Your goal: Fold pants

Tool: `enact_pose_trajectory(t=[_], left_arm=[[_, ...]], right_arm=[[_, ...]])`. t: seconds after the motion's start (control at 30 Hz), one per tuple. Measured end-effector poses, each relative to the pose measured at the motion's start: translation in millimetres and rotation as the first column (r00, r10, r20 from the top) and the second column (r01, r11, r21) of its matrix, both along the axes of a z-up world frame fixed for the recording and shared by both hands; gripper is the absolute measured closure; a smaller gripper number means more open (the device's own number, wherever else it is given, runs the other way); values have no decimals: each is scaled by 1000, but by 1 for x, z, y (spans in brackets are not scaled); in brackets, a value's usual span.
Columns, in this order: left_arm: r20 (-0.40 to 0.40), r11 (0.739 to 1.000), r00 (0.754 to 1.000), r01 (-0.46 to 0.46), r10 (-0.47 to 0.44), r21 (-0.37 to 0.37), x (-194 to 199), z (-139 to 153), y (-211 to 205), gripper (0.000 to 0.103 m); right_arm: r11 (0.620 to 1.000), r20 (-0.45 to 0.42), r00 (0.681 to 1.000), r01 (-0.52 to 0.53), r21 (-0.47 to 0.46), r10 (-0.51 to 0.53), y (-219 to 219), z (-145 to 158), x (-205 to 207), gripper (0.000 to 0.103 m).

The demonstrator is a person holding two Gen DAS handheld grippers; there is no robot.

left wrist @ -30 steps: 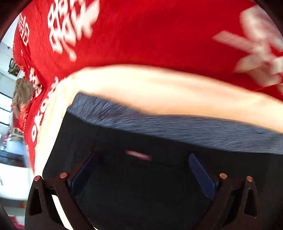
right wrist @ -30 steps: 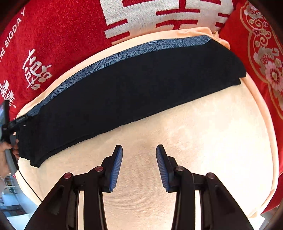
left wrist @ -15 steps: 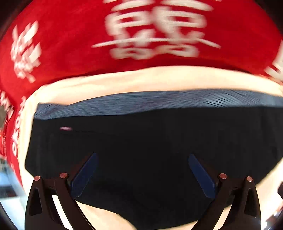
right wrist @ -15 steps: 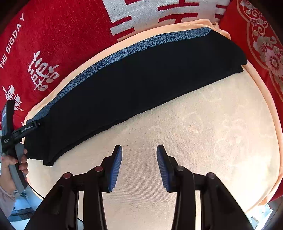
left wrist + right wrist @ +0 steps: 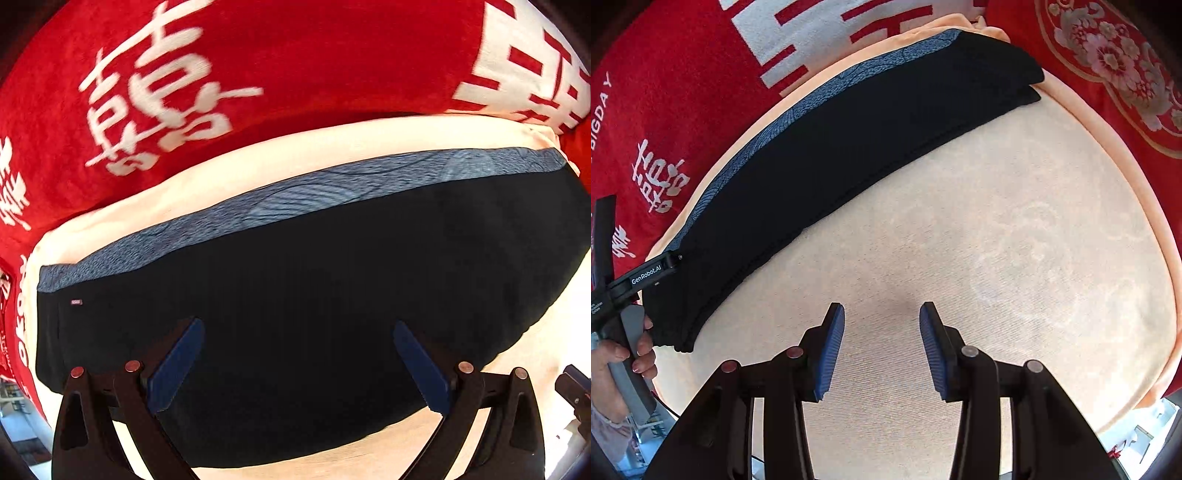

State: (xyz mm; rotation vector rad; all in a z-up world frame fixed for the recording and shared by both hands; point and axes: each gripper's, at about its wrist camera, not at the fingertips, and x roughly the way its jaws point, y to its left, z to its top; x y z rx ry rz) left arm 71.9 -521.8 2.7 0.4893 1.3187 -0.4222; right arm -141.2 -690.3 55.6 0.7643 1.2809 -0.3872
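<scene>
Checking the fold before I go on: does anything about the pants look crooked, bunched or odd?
Nothing stands out. The pants lie flat as one long folded strip on the cream cloth, edges roughly aligned, blue patterned band along the far side. Neither tool touches them.

Cream mat [image 5: 1015, 229] on red blanket [image 5: 314, 55] with white characters; red flowered cushion [image 5: 1115, 62] at the mat's far corner

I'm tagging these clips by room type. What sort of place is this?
Probably a bedroom at home, though little beyond the bed shows. The black pants lie on a cream blanket spread over a red bedspread with white wedding-style characters, beside a red embroidered cushion.
</scene>
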Motion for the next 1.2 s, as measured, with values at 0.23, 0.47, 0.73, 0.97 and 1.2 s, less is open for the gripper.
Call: enact_pose_trajectory(t=[0.23, 0.47, 0.73, 0.97, 1.2], left_arm=[[-15, 1000, 1000, 19, -20, -18, -40, -2, -78, 0], [-19, 998, 998, 64, -64, 10, -66, -22, -139, 0], [-9, 998, 998, 57, -57, -6, -87, -24, -177, 0], [-6, 999, 999, 32, -32, -8, -98, -17, -193, 0], [-12, 1000, 1000, 16, -16, -12, -109, -11, -206, 0]], right_arm=[[998, 19, 998, 59, 6, -59, -27, -2, -12, 57], [982, 89, 979, 177, 68, -183, -69, -3, -15, 57], [943, 189, 925, 309, 124, -329, -125, -6, 0, 57], [931, 186, 913, 355, 78, -364, -147, -16, 16, 97], [949, 159, 935, 314, 39, -316, -147, -23, 18, 94]])
